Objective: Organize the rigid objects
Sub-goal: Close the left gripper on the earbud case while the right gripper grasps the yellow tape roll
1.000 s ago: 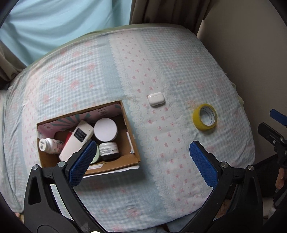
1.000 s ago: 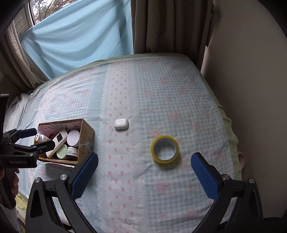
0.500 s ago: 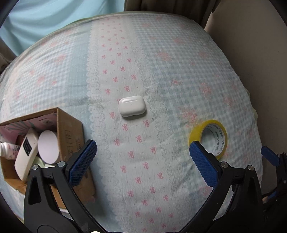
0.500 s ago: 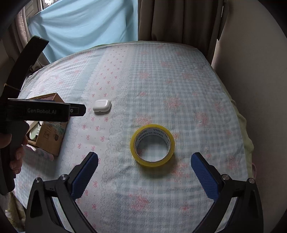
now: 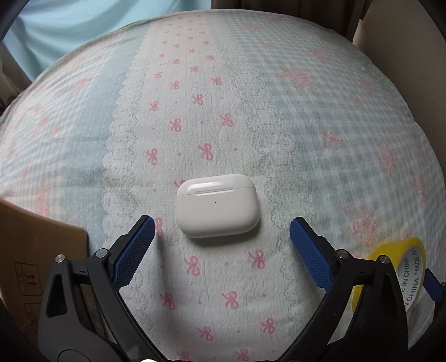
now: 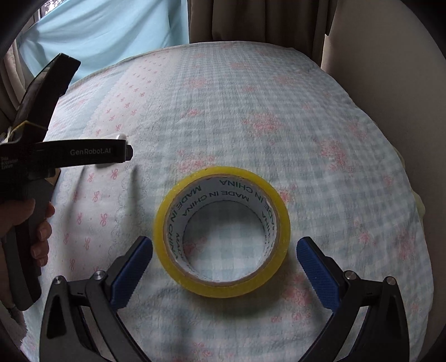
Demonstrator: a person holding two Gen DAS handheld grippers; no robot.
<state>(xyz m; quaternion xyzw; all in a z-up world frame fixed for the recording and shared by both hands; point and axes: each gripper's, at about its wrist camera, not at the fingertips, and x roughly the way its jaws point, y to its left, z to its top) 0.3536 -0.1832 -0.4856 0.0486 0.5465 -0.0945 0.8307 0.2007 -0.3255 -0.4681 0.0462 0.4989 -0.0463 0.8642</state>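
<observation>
White earbud case (image 5: 217,205) lies flat on the bedspread (image 5: 251,111), lid seam facing the far side, on the strip of pink bows edged with lace print. Left gripper (image 5: 221,227) hangs over it, pointing steeply down; its blue pads (image 5: 133,250) stand either side of the case's near edge, neither touching it. Jaws have just been closing in a little but are spread wide, nothing clamped. Tape roll (image 6: 222,231), yellow, lies flat on its side on the checked part of the cloth, well to the right of the case; "MADE IN CHINA" printed round the inner core. Right gripper (image 6: 224,249) sits low over the roll, jaws wide apart, pads flanking the roll's near half with a small gap on each side; no contact seen. In the left wrist view the roll shows partly behind the right-hand finger at lower right. Cardboard box (image 5: 33,250) at the left edge of that view, only an outer wall showing, contents out of sight. In the right wrist view a hand (image 6: 25,222) grips the left tool's handle at far left. Curtains (image 6: 251,22) and pale blue drape (image 6: 111,30) behind the bed.
</observation>
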